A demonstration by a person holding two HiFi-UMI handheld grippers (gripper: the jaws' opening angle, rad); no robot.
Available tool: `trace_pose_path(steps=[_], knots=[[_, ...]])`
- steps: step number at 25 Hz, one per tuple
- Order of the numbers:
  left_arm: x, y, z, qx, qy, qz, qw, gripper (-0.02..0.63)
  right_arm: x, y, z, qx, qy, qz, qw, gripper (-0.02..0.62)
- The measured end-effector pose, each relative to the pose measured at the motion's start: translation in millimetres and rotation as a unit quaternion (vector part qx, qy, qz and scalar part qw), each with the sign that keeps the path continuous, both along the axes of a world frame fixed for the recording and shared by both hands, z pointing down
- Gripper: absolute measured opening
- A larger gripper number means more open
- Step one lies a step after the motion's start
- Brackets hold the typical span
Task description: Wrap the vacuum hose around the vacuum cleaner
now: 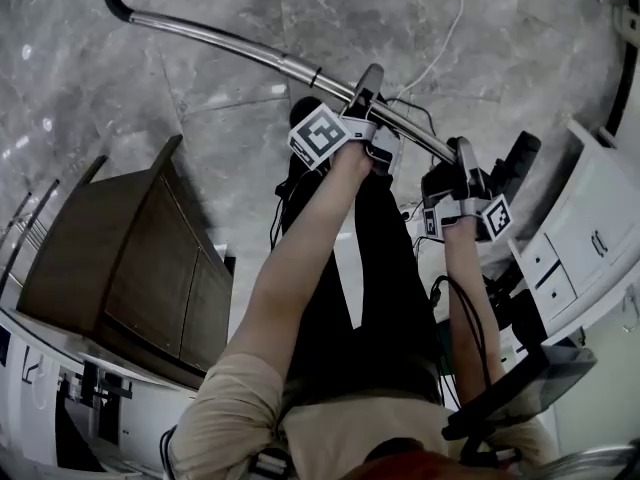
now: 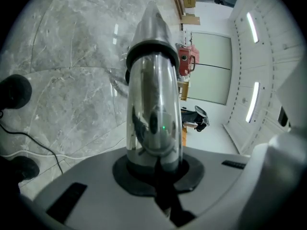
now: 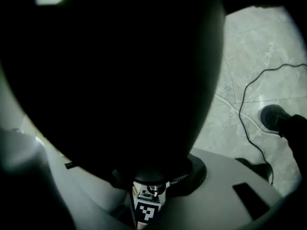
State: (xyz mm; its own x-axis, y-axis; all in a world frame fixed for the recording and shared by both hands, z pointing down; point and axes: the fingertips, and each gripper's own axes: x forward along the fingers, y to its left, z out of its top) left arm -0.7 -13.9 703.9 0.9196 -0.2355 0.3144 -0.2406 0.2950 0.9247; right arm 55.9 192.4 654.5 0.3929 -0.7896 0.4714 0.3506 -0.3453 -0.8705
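Chrome vacuum wand is clamped by the fully closed left gripper, with its long axis laid away up-left. Its dark handle end is seemingly gripped by the right gripper.

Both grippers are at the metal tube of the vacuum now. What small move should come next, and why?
I would probably keep both grips and draw the chrome tube slowly toward yourself. The left gripper is shut on the tube, the right gripper appears shut on the dark handle part, and the tube reaches far out over the marble floor.
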Motion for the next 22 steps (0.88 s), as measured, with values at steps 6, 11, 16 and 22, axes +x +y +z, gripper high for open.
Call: trace_pose_path(steps=[6,11,16,22], knots=[[-4,6,34,0.020,0.001,0.117,0.9929,0.222,14,-3,16,-0.045,0.038,-0.010,0.998,0.125],[-50,11,49,0.005,0.008,0.227,0.9738,0.324,35,-3,30,-0.030,0.045,-0.019,0.998,0.124],[-67,8,25,0.030,-0.005,0.288,0.9573,0.324,52,31,35,-0.025,0.023,-0.008,0.999,0.126],[5,10,-4,0.063,-0.033,0.243,0.9674,0.324,86,44,37,-0.039,0.043,-0.040,0.997,0.126]])
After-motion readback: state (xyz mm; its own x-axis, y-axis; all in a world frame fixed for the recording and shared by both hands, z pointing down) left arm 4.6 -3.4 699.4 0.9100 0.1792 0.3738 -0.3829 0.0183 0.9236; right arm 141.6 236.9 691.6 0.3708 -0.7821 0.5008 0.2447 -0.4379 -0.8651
